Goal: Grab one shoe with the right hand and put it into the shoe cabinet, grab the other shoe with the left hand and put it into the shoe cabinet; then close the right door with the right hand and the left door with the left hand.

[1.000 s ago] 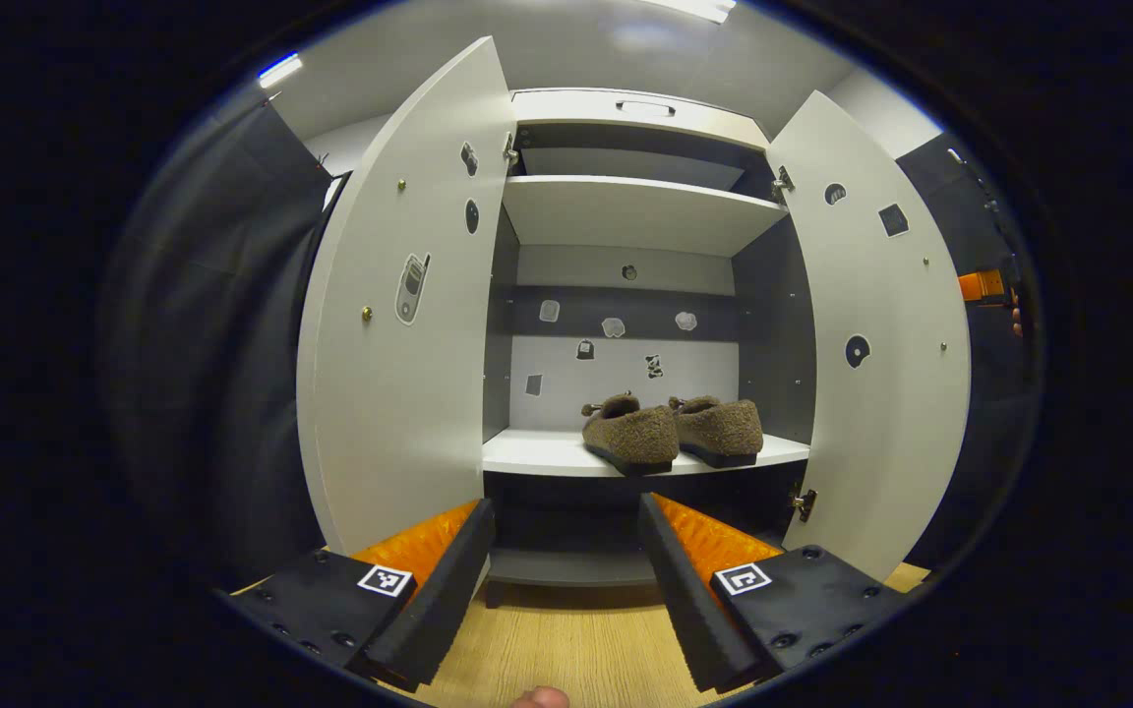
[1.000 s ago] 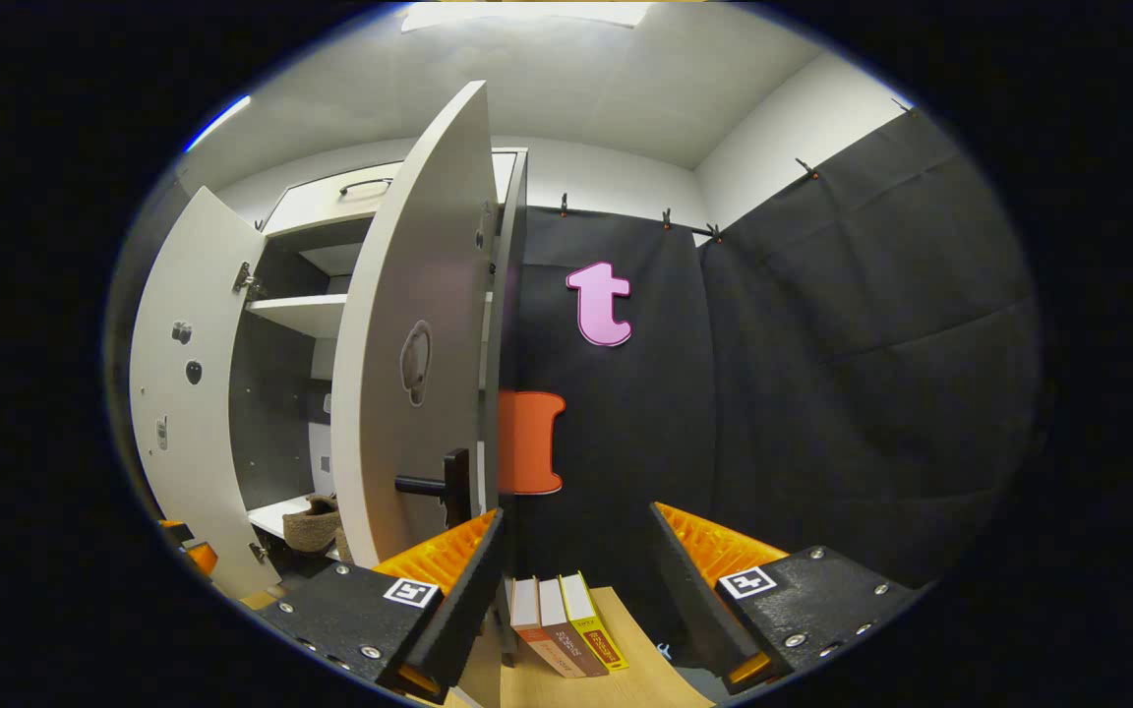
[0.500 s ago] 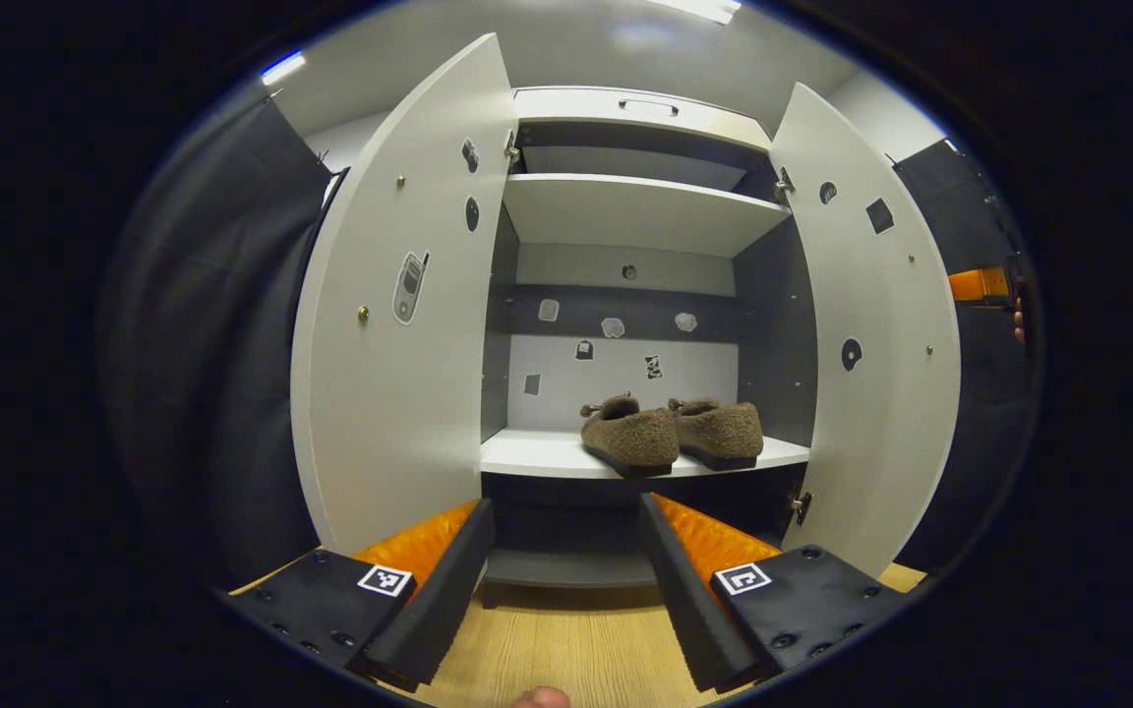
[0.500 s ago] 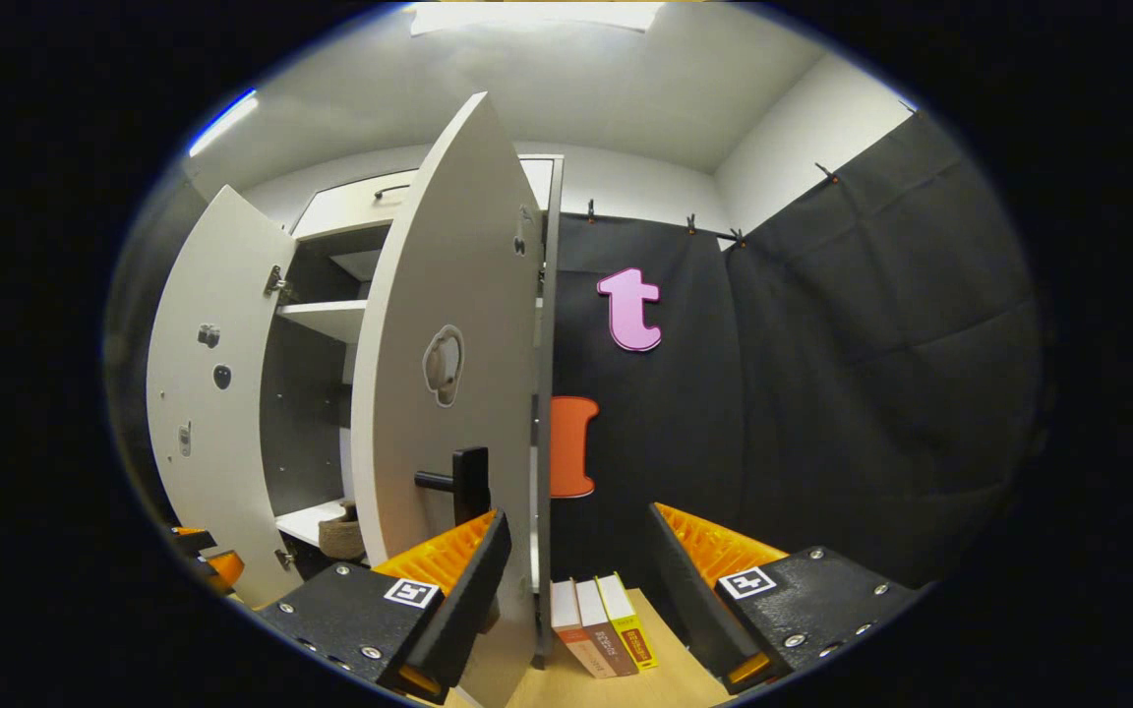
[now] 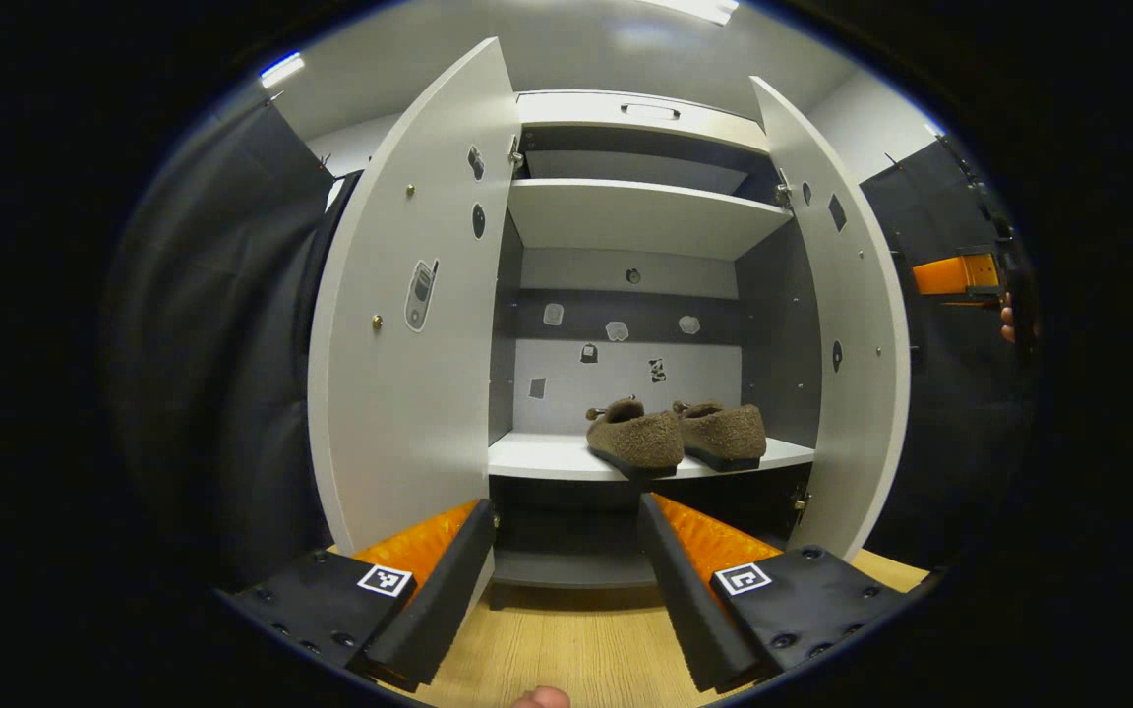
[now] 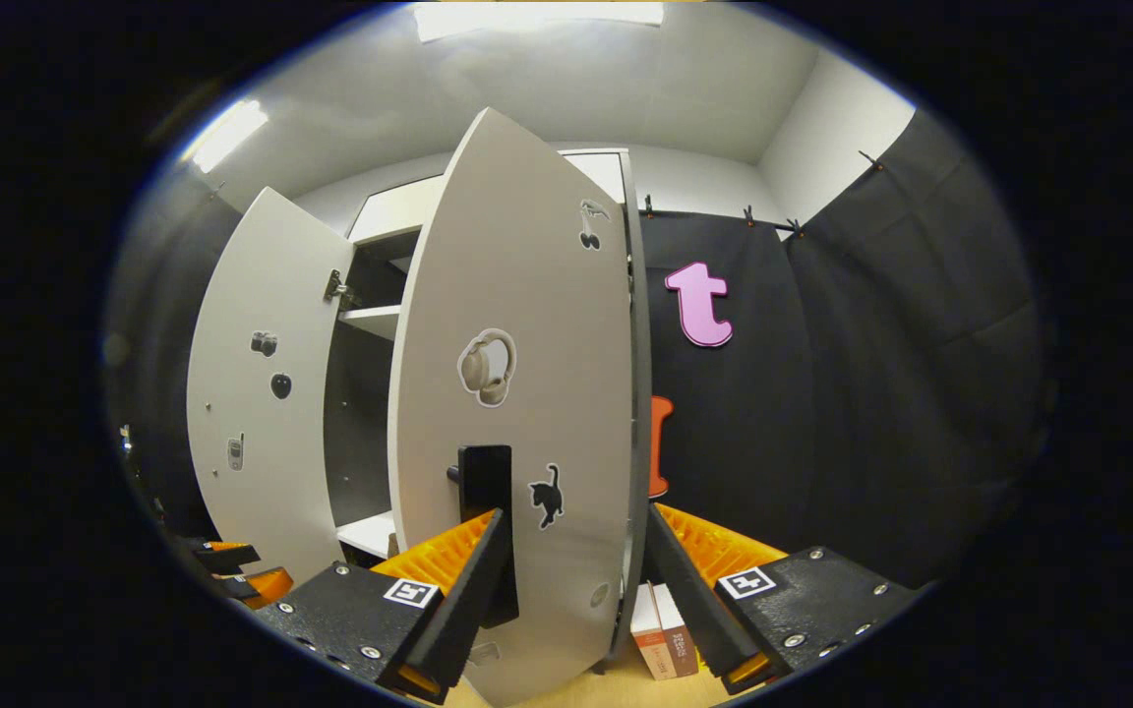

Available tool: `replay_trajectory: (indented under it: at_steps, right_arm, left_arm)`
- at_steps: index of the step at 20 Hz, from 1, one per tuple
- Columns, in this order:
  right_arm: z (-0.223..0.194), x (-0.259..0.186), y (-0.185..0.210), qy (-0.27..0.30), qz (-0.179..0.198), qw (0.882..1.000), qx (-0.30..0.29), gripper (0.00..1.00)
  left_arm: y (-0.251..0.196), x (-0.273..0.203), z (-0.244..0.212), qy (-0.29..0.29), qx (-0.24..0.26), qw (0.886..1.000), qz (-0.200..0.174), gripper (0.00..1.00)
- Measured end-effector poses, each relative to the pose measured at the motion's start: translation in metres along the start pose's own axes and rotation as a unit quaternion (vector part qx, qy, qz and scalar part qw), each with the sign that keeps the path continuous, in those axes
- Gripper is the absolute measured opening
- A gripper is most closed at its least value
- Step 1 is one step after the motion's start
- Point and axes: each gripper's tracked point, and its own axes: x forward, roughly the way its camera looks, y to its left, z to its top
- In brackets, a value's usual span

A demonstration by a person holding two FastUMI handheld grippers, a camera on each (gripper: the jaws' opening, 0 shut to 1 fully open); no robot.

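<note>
Here is the shoe cabinet (image 5: 640,211) seen head-on from the left gripper view, and both brown fuzzy shoes sit on its middle shelf (image 5: 547,455): one shoe (image 5: 635,441) nearer the centre, the other shoe (image 5: 724,433) just beside it on the right, the two touching or nearly so. The left tool (image 5: 566,570) hangs low in front of the cabinet with its fingers spread wide and nothing between them, over the wooden floor (image 5: 566,649). The left door (image 5: 409,324) stands wide open, a phone sticker on its inner face. The right door (image 5: 847,334) stands partly swung in, and beyond its edge the right tool (image 5: 960,275) shows at the far right, a hand just beside it.

Over to the right gripper view: the right tool (image 6: 576,580) is right up at the outer face of the right door (image 6: 527,393), fingers wide apart. Its left finger lies just beside the black door handle (image 6: 483,492); whether it touches, I cannot tell. A few books (image 6: 660,629) stand on the floor behind the door's lower edge.
</note>
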Motion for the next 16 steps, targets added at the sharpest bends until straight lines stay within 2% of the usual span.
replay_trajectory:
  at_steps: [2,3,4,12,16]
  right_arm:
    - [-0.004,0.01,0.01,0.004,0.017,1.0,0.018,0.9]
    - [-0.005,0.016,0.015,0.004,0.022,0.999,0.025,0.96]
    - [-0.007,0.018,0.019,0.005,0.026,0.999,0.029,0.91]
    - [-0.034,0.048,0.054,0.026,0.055,0.998,0.022,0.91]
    - [-0.043,0.061,0.066,0.033,0.061,0.997,0.019,0.91]
  left_arm:
    - [0.001,0.0,0.001,-0.002,0.003,1.0,0.002,0.96]
    - [0.002,0.0,0.002,-0.003,0.004,1.0,0.003,0.96]
    - [0.002,0.0,0.003,-0.004,0.005,1.0,0.004,0.94]
    - [0.008,-0.003,-0.003,0.003,0.007,1.0,0.01,0.99]
    - [0.011,-0.004,-0.003,0.002,0.003,1.0,0.011,0.94]
